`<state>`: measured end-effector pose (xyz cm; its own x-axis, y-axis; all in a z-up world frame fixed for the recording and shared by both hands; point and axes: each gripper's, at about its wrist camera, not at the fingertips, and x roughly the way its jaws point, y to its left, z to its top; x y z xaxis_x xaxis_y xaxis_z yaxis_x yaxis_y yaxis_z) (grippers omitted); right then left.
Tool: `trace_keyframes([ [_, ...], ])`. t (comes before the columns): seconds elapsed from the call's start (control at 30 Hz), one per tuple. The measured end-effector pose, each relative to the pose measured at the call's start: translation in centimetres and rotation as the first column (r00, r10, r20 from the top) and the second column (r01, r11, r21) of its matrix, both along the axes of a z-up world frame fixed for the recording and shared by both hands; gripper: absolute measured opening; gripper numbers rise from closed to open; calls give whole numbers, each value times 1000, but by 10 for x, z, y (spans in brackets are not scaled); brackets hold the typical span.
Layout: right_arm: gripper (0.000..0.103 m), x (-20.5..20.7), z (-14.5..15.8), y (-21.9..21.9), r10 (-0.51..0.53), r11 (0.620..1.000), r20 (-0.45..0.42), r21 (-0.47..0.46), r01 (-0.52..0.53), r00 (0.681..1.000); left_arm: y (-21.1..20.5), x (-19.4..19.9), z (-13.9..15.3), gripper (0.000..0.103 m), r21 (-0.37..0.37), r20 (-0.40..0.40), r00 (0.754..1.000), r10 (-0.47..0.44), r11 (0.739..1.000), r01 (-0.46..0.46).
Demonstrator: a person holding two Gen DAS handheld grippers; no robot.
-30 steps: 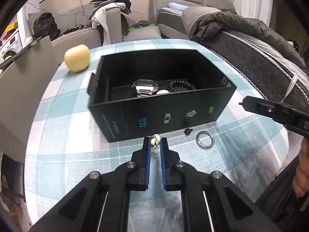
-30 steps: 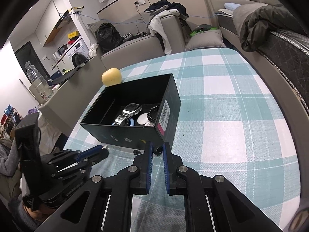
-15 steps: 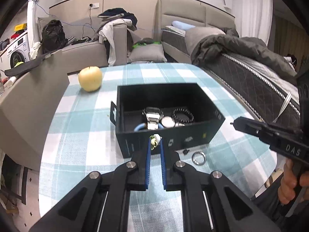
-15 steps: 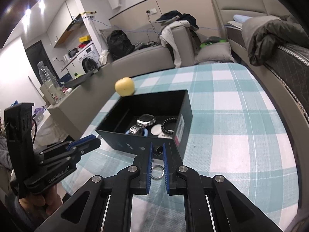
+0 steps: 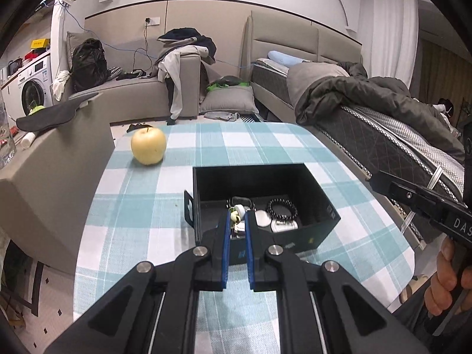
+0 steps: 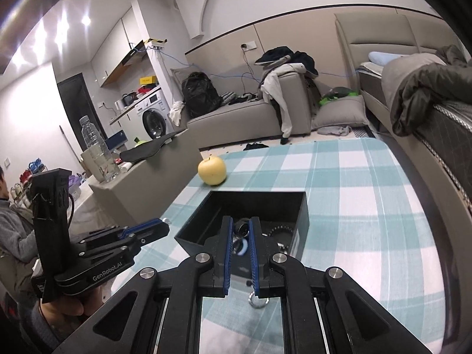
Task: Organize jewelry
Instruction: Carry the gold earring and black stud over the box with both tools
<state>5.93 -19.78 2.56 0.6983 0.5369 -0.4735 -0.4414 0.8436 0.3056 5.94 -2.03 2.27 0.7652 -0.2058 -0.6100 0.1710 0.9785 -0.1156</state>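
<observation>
A black open box (image 5: 321, 237) stands on the teal checked tablecloth, holding a silver watch (image 6: 242, 227), a black bead bracelet (image 5: 281, 206) and a round white piece (image 5: 262, 218). My left gripper (image 5: 237, 215) hangs over the box's near wall, shut on a small white and green earring (image 5: 236, 211). My right gripper (image 6: 240, 222) is shut, and nothing shows between its blue pads. It also hovers before the box (image 6: 191, 237). A silver ring (image 6: 258, 299) lies on the cloth below the right gripper's fingers.
A yellow apple (image 5: 148, 146) sits beyond the box, toward the table's far left edge. A grey ledge with a water bottle (image 6: 98, 150) flanks the table on the left. A bed with a dark quilt (image 5: 368, 94) runs along the right. A hand (image 5: 448, 277) holds the right gripper.
Both grippers have risen from the tablecloth, and the box now looks smaller and farther. The left one carried the earring up from the cloth to above the box's near wall.
</observation>
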Motion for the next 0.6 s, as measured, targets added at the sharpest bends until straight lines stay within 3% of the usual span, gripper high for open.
trace_keyframes([
  [0.6,10,31,34,19,34,998,81,-48,-30,996,14,29,35,5,-3,73,996,45,999,-45],
])
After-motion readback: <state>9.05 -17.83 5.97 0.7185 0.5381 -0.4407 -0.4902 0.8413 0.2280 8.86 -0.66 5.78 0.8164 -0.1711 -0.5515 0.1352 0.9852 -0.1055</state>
